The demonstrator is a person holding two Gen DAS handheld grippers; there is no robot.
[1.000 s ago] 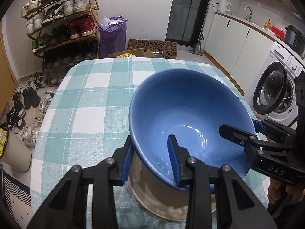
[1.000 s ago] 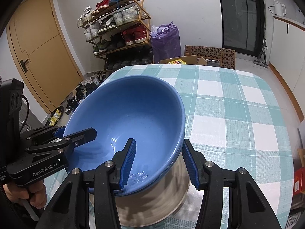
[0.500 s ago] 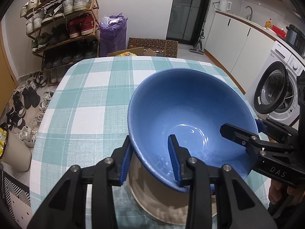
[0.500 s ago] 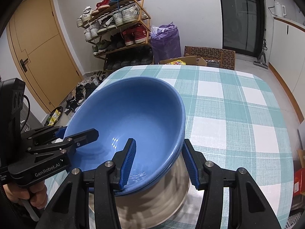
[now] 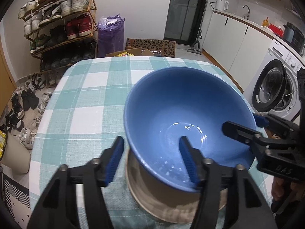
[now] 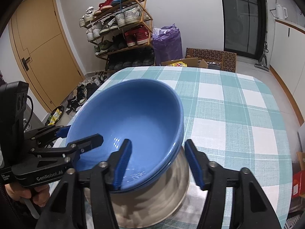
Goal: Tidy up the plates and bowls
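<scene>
Nearest: left tongs [image 5: 151,160] spread, just been opening; pads astride near rim of blue bowl [image 5: 183,118], one pad outside, one inside, neither pressing on it in left wrist view. Right tongs [image 6: 159,162] likewise spread, just been opening; one pad inside the bowl, other outside its rim w/ a gap showing in right wrist view. Each pair of tongs also seen from the other cam: right tongs at bowl's right edge, one finger over the inside, blue pad outside the wall; left tongs at bowl's left edge, same way. Part of a hand [image 6: 21,196] on the left grip handle.

Blue bowl nested upright in a steel bowl [image 5: 158,196], blurred, shiny, directly under it. Steel bowl on bench [image 5: 85,103] w/ teal-and-white check cloth, at bench's near edge.

Beyond the bowl: rest of cloth, bare. Past far bench edge: open cardboard box [image 5: 144,51] on floor, purple bag [image 5: 111,33] left of it, shoe rack [image 5: 61,22] further left of bowl, loose shoes on floor below. Right of bowl: washing machine [image 5: 274,89], white cabinets, kettle [image 5: 222,3] on counter. Wooden door [image 6: 38,49] far left of bowl in right wrist view.
</scene>
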